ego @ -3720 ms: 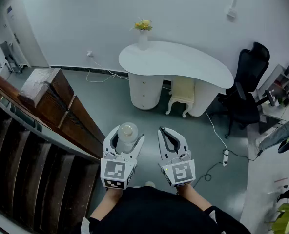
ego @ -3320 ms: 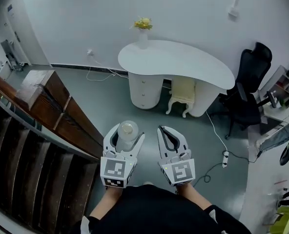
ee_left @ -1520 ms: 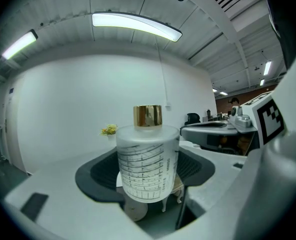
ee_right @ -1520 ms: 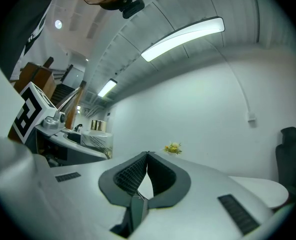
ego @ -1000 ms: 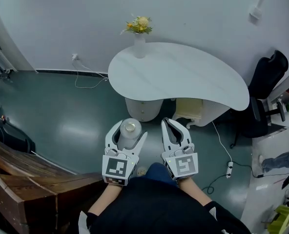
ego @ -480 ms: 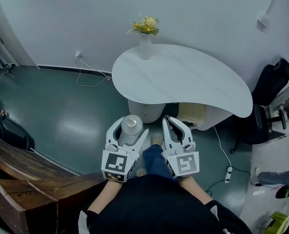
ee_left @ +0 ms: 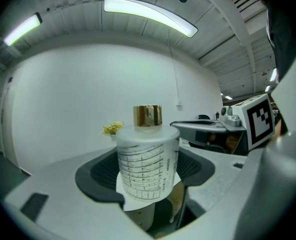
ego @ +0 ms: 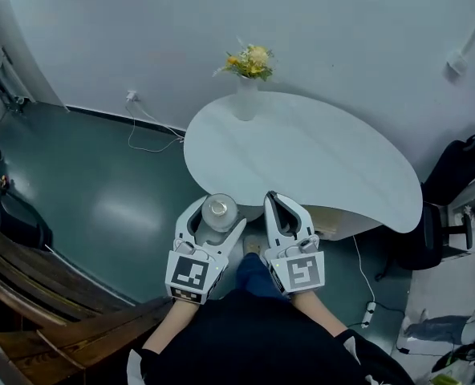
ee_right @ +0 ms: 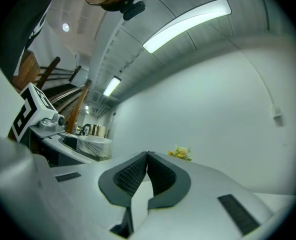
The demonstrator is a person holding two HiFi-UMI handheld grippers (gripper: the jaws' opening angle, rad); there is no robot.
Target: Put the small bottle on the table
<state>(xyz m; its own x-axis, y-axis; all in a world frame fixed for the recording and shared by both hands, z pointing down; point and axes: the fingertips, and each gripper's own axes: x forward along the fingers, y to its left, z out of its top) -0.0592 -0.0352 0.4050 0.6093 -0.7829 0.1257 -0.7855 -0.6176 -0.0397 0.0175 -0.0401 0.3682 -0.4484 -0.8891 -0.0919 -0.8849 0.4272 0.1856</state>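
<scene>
The small bottle (ego: pixel 218 213) is frosted white with a gold cap and printed lines on its side (ee_left: pixel 148 159). It stands upright between the jaws of my left gripper (ego: pixel 217 212), which is shut on it. My right gripper (ego: pixel 274 201) is beside it, shut and empty, its pads meeting (ee_right: pixel 146 160). Both grippers hover at the near edge of the white kidney-shaped table (ego: pixel 318 159), the bottle just short of the rim and above the floor.
A white vase of yellow flowers (ego: pixel 247 74) stands on the table's far left end. A black office chair (ego: pixel 462 167) is at the right. Wooden stair parts (ego: pixel 45 295) lie at the lower left. A cable and wall socket (ego: pixel 131 99) run along the green floor.
I have walked from beside the wooden stairs up to the white table, which now lies directly ahead. The bottle stays held in the left gripper throughout.
</scene>
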